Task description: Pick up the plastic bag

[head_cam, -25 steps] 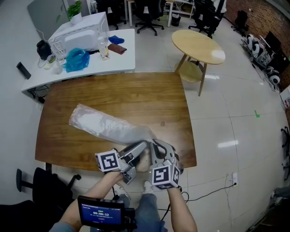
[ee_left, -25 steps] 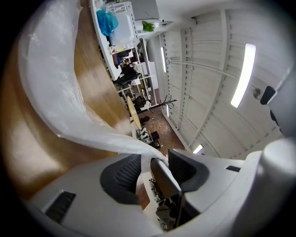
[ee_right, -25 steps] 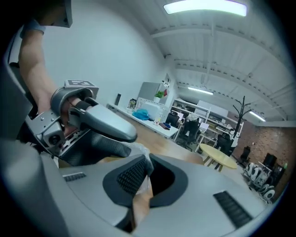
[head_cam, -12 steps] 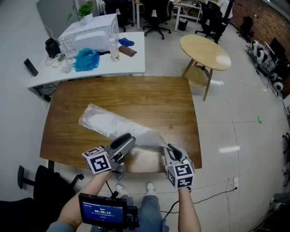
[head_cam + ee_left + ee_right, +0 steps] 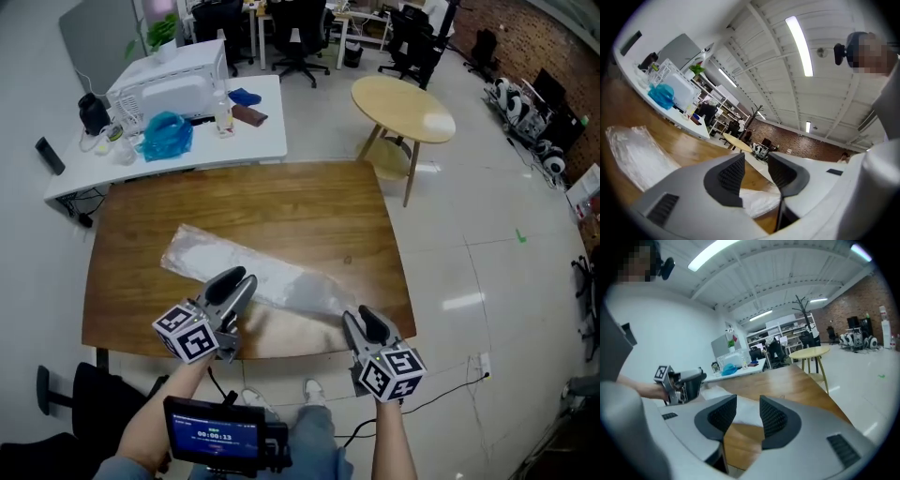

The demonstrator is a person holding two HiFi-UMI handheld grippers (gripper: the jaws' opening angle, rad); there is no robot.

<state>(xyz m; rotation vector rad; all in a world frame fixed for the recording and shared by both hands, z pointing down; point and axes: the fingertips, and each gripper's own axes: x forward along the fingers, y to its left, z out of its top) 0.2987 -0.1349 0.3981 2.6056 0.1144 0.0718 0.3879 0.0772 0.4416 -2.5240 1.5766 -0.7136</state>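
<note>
The right claw point(image 5: 361, 317) stands wide open, its jaws having just been opening, and nothing sits between them. In the right gripper view the gap frames only the near end of the plastic bag point(image 5: 253, 267) and bare wood beyond it. This claw hangs at the front right edge of the wooden tabletop point(image 5: 281, 202), just beside the bag's near right end.

The left claw point(image 5: 239, 277) has its jaws apart too, though they have just been closing a little. Its pads point(image 5: 731, 174) press on nothing; the bag shows past the gap, not caught in it. In the head view this claw sits over the middle of the bag.

The bag lies flat on the tabletop, long and clear, running from the far left toward the near right.

Past the wooden tabletop stands a white tabletop point(image 5: 253, 141) with a microwave point(image 5: 178, 84) and a blue bag point(image 5: 164, 131). A round table point(image 5: 403, 103) stands to the right.
</note>
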